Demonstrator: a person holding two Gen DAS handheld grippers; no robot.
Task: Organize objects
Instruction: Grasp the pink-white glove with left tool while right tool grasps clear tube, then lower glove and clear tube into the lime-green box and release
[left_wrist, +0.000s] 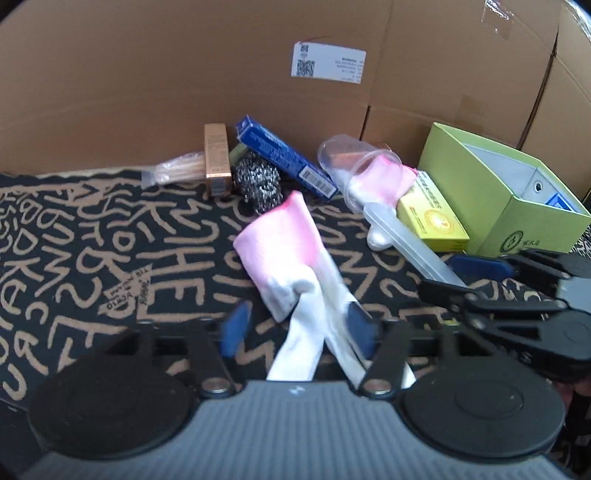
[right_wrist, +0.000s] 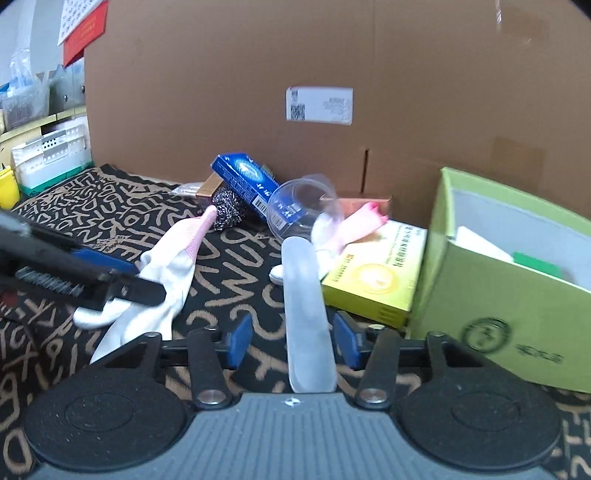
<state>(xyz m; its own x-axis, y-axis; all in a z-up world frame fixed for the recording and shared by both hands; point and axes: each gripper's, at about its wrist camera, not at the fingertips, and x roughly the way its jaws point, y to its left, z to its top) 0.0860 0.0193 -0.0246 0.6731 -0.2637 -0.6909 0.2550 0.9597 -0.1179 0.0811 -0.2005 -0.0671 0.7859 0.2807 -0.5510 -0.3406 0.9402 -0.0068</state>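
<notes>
Pink-white glove, between left claw pads

Bare patterned mat open toward 9 o'clock; clutter of blue carton, steel scourer, clear cup blocking 12 o'clock; green box walling 2 o'clock; cardboard wall behind

It looks like a storeroom or packing corner: tall cardboard cartons with a shipping label wall in a patterned mat, while white plastic bins and cluttered shelves stand beyond.
</notes>
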